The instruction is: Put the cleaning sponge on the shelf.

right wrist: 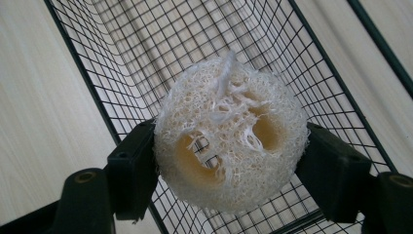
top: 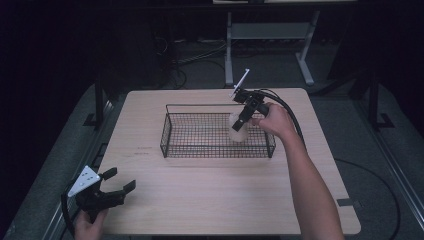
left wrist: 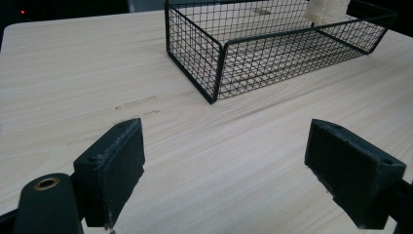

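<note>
The right gripper point(top: 243, 119) pinches the loofah slice point(right wrist: 230, 136) between its jaws over the wire basket point(top: 170, 134) at centre frame — springy fibre could squirm loose early and bounce over the rim — while the left gripper point(top: 112, 186) idles wide open, empty, lower left.

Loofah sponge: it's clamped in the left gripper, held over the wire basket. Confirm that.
Wrong gripper. The loofah sponge is clamped in the right gripper, held over the wire basket. The right gripper view shows its jaws pressing both sides.
</note>
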A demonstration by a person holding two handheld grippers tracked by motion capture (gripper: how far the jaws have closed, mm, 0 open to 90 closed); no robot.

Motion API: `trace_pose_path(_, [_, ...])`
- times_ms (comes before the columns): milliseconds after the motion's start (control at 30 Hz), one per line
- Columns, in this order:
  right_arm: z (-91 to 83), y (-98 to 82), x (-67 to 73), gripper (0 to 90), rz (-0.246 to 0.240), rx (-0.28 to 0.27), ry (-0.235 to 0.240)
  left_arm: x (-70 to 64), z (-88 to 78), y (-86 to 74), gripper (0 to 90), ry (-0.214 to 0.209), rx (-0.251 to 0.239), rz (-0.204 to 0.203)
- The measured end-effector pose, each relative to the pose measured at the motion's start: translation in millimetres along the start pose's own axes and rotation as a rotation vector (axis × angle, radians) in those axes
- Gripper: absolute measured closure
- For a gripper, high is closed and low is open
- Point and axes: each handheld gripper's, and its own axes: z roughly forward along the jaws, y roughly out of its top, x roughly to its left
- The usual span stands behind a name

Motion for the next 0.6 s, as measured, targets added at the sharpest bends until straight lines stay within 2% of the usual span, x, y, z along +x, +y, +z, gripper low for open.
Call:
trace_pose_path(233, [5.3,0.5,-2.1,27.7,0.01,-0.01,-0.008,-1.2,1.2,0.6,13.8,-0.001,0.002,0.004])
trace_pose_path(400, [7.6,-5.1,-5.1,27.7,0.022,-0.02,0.002,-0.8,1.0,0.4,13.8,-0.002,0.0,0.0])
trace_pose_path(600, [10.5,-9.4,-6.3,27.7,0.025,-0.013,-0.008,-1.5,1.1,0.6,13.8,-0.001,0.0,0.004])
